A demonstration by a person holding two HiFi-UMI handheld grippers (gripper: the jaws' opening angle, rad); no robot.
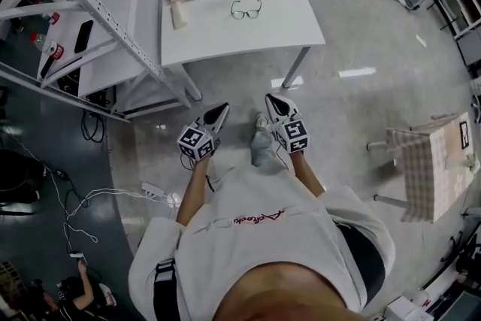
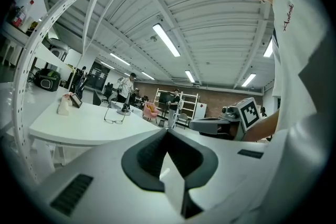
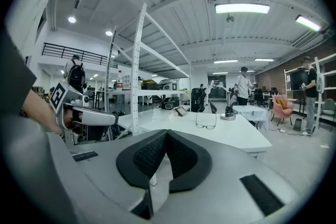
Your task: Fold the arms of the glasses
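Upper-centre glasses [image 1: 246,10] look light and fragile, best pinched by an arm; left gripper [image 1: 222,109] and right gripper [image 1: 270,99] sit closed, empty.

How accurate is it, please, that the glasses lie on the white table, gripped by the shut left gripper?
Not quite: the left gripper is shut but empty; the head view shows it well short of the white table where the glasses lie.
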